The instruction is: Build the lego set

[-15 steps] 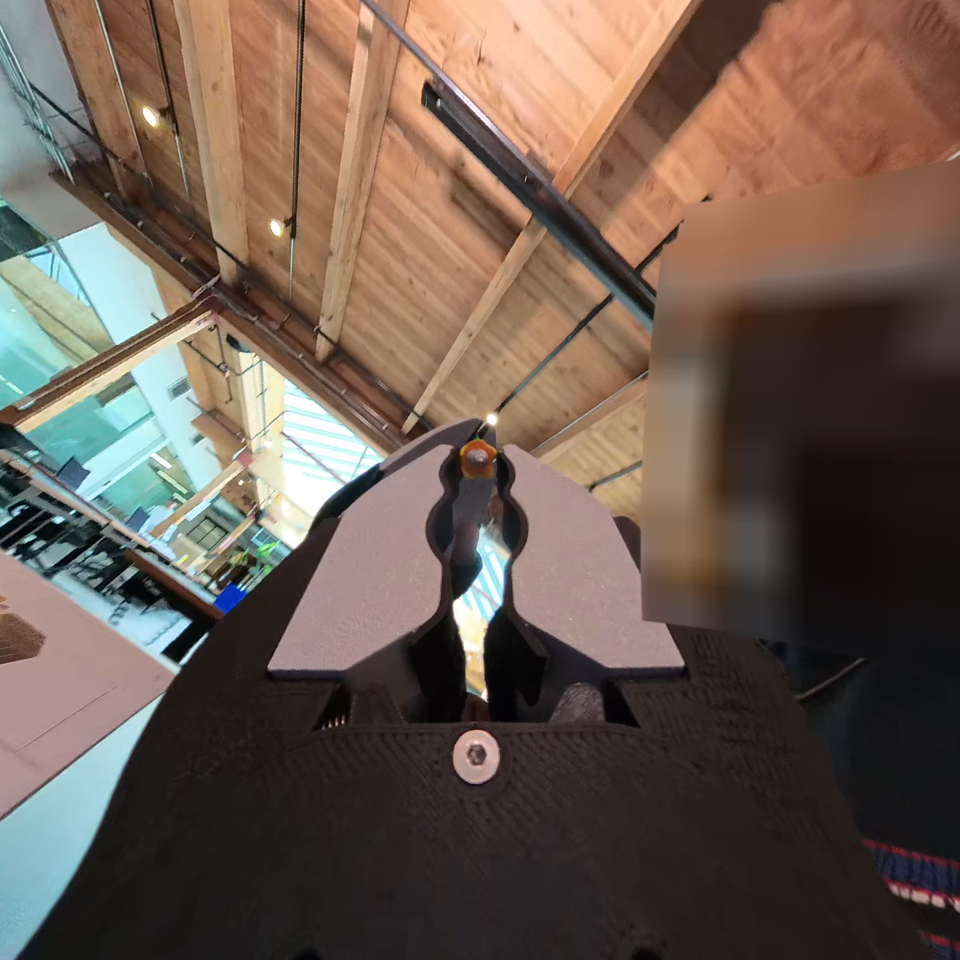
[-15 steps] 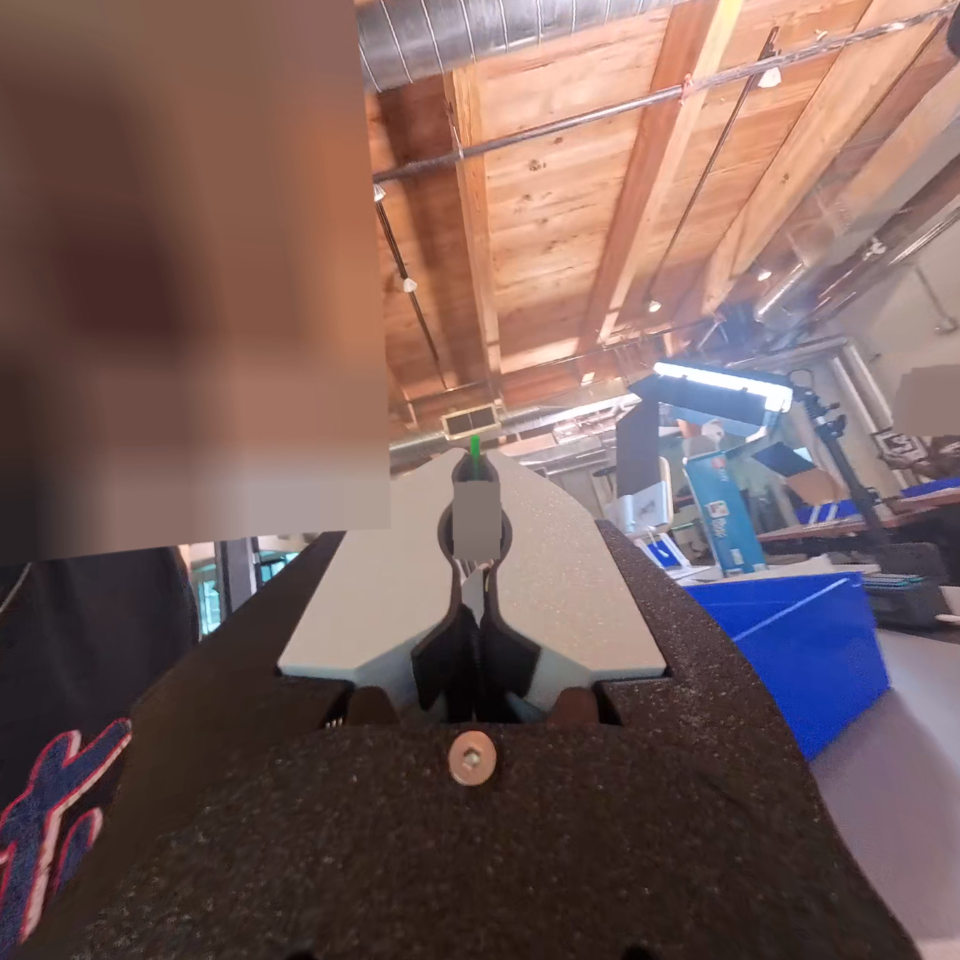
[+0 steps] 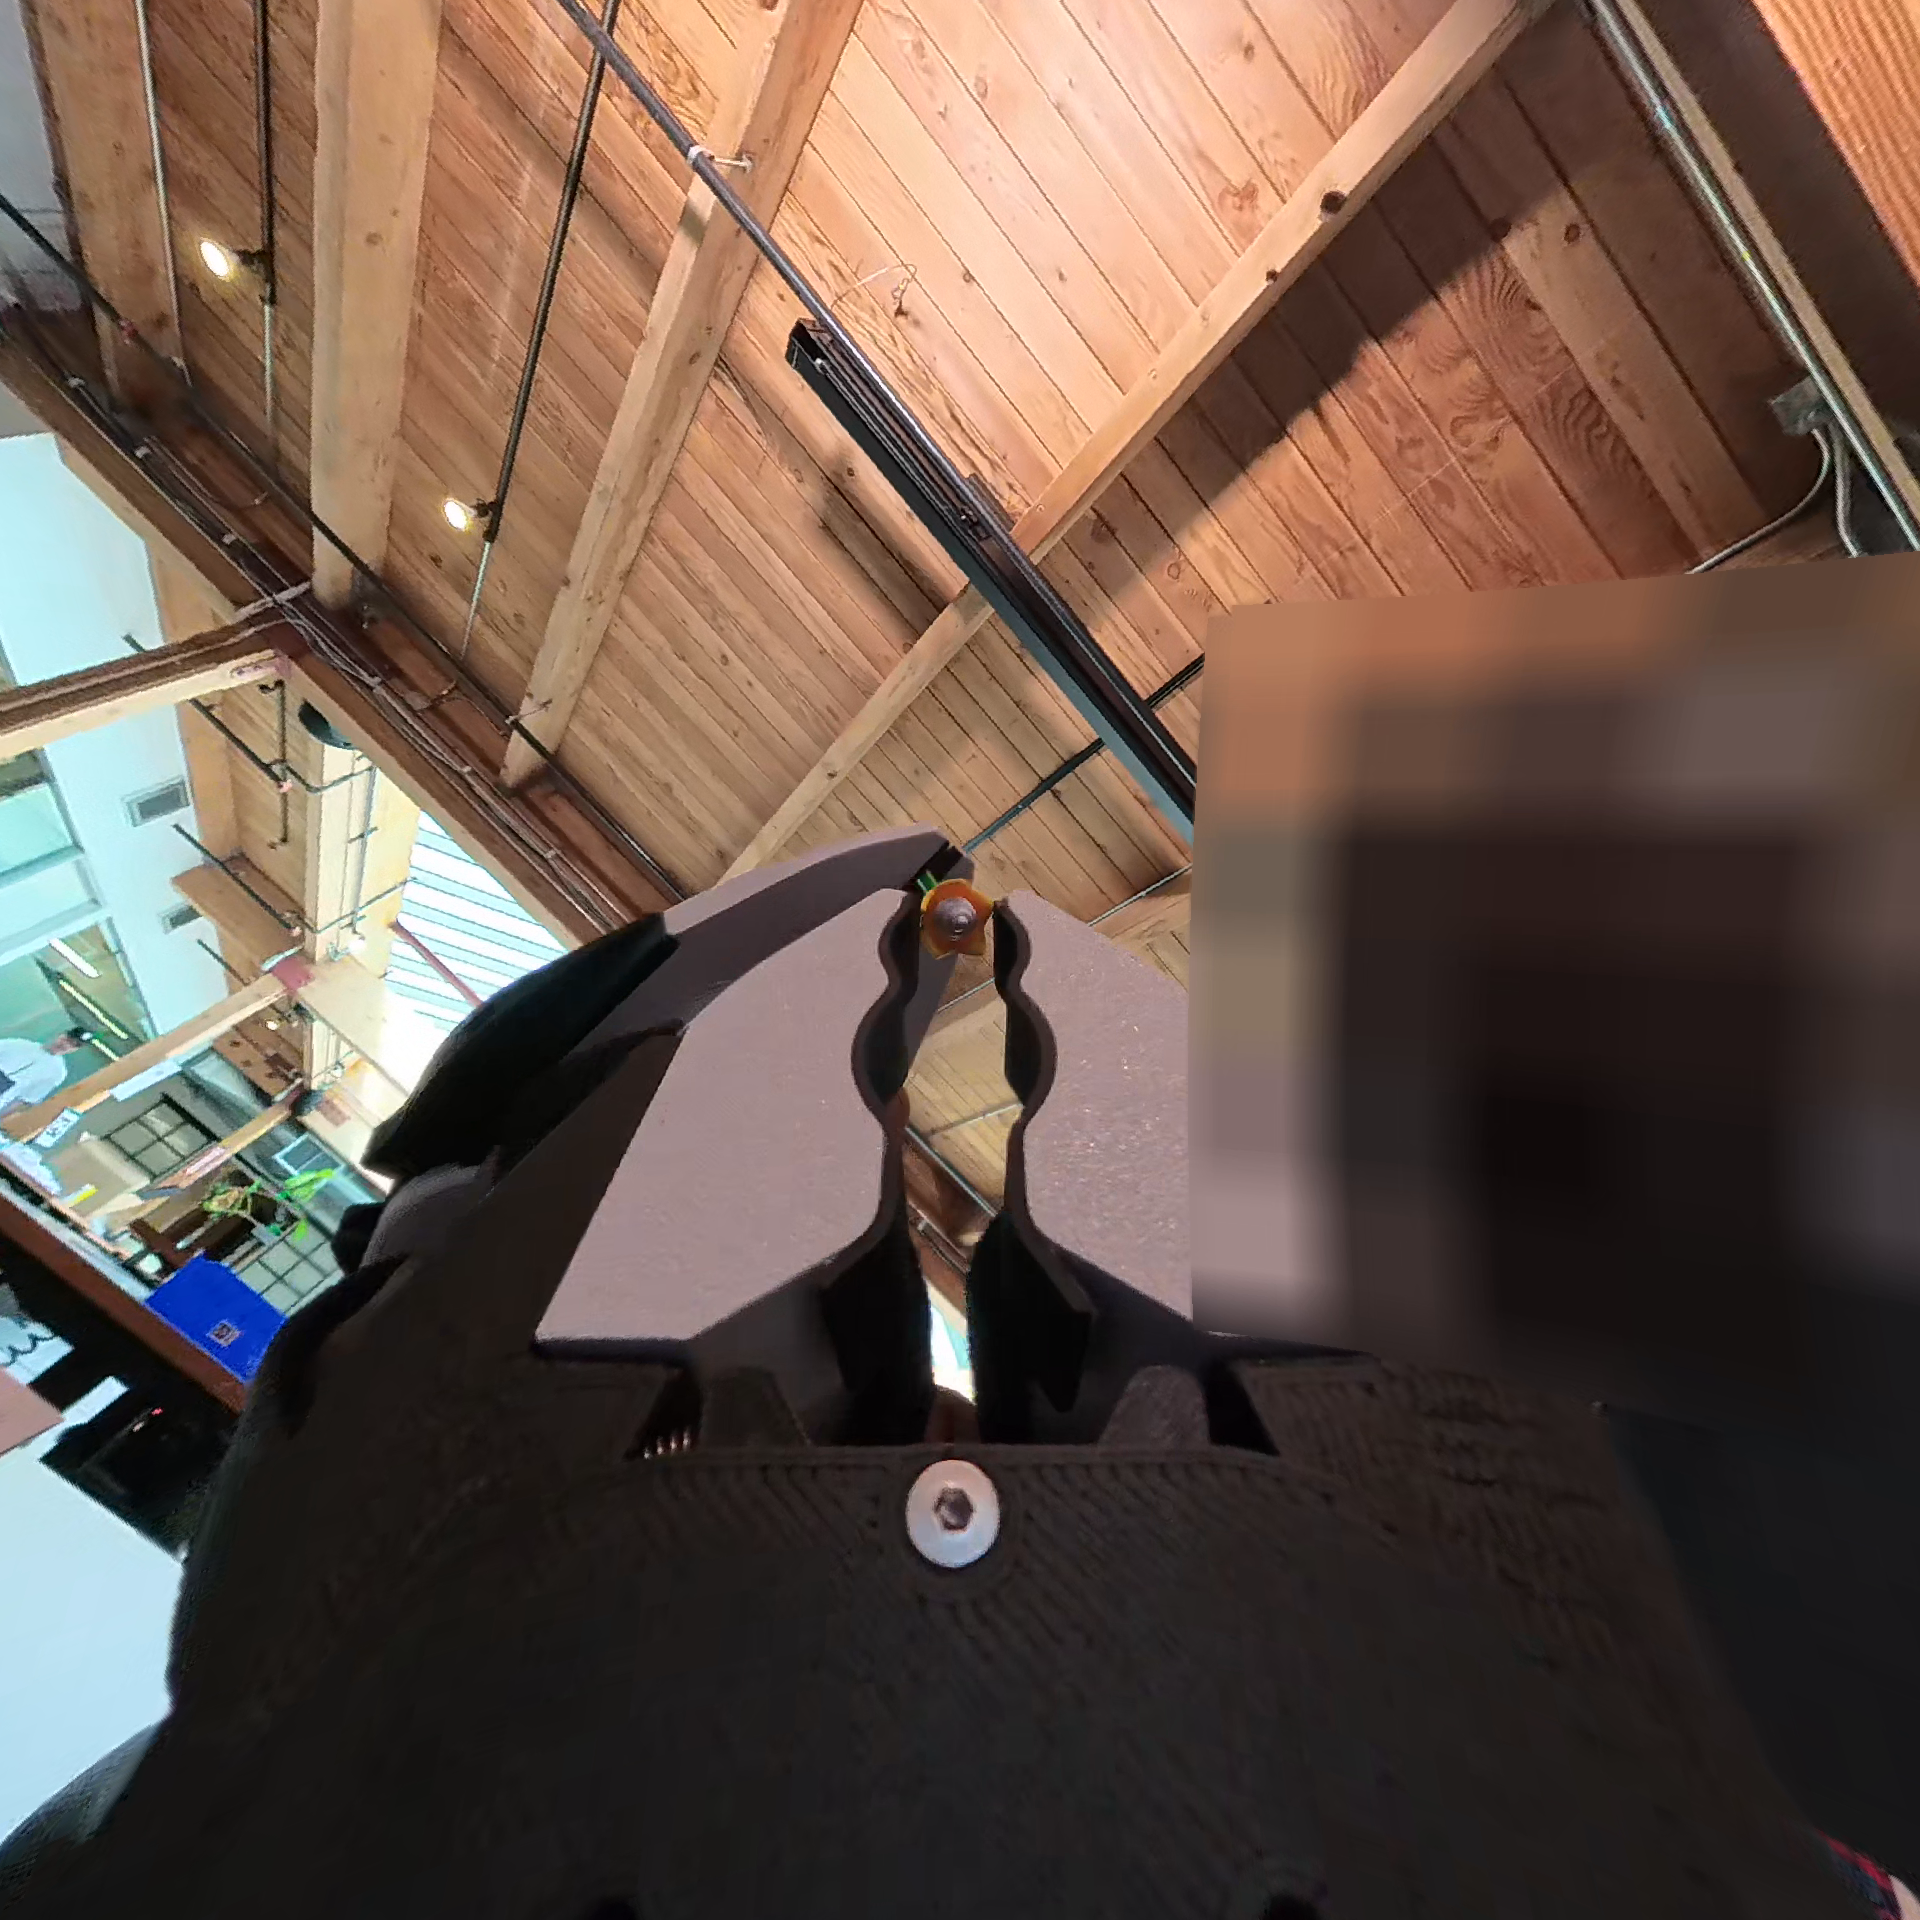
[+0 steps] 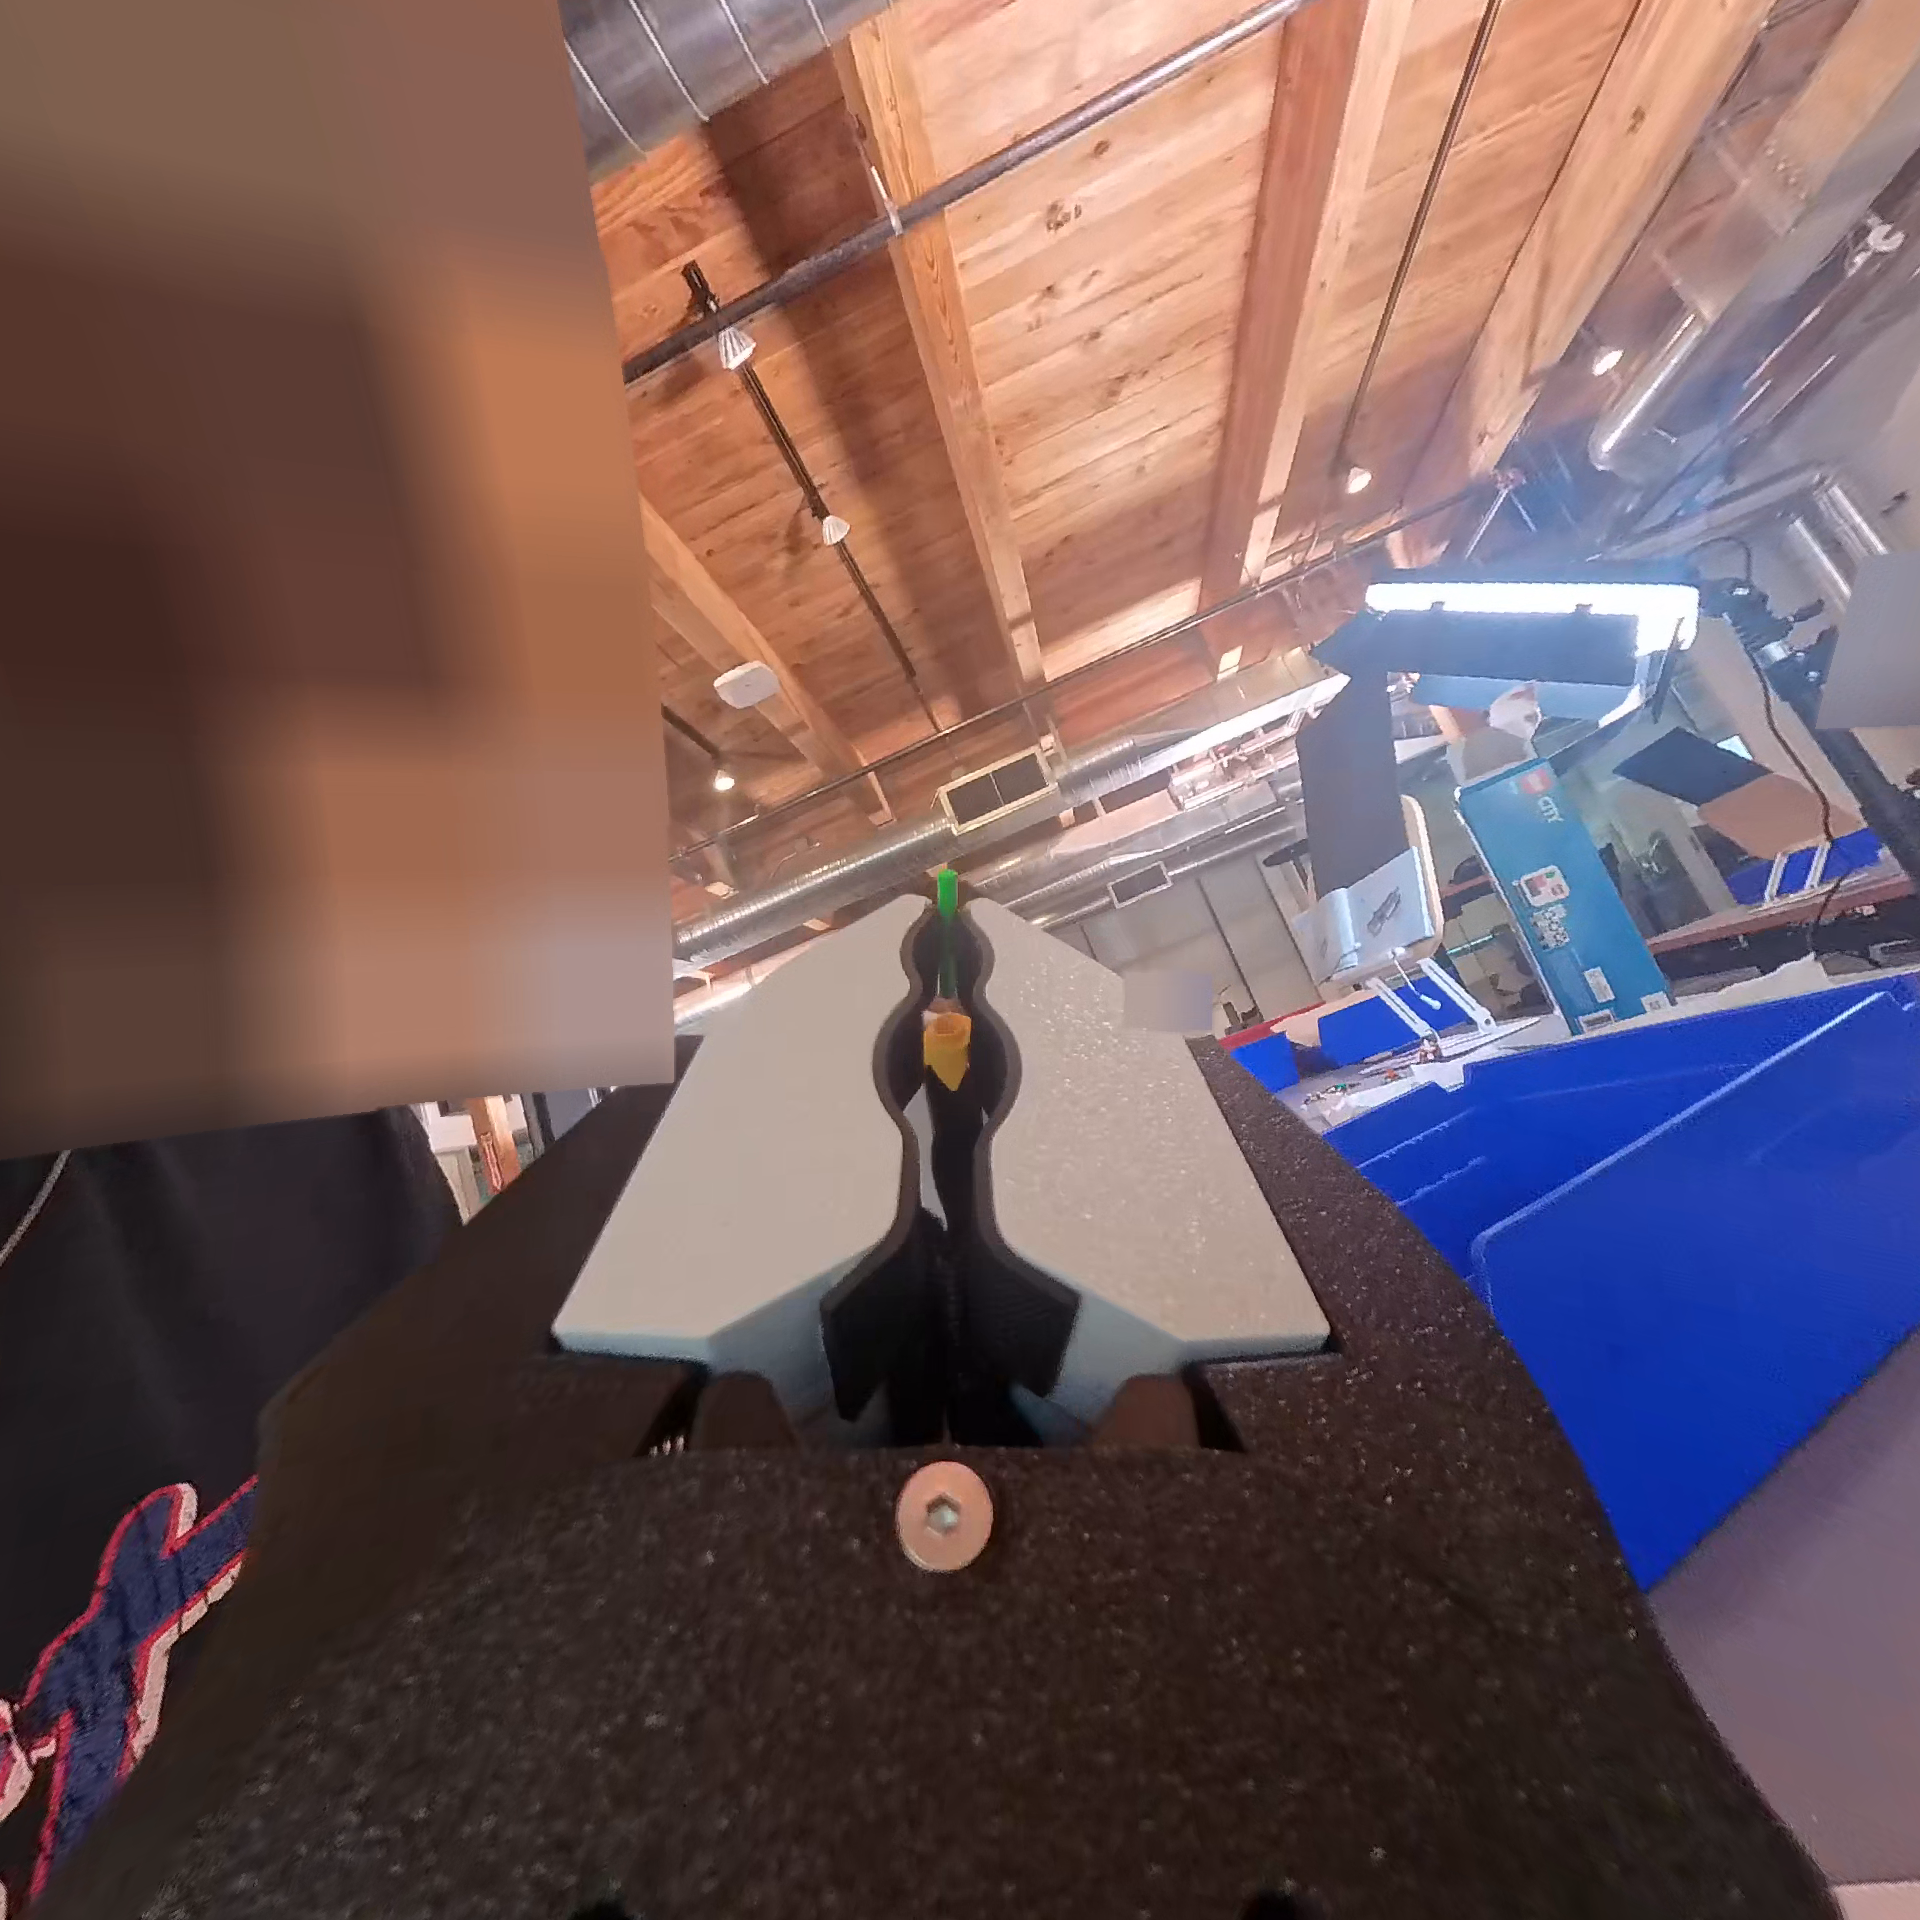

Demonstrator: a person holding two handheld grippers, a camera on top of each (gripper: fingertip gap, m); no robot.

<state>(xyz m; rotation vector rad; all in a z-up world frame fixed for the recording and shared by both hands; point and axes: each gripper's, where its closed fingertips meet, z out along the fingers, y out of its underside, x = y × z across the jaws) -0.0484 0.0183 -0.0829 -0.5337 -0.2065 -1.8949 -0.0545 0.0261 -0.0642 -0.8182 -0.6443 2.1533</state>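
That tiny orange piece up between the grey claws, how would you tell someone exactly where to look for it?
Start from the wooden ceiling in the left wrist view, then drop to the left gripper pointing up at it. Pinched at its very tip sits the orange piece, small, with a silvery stud at its centre. It is the only bright thing among grey and black parts.
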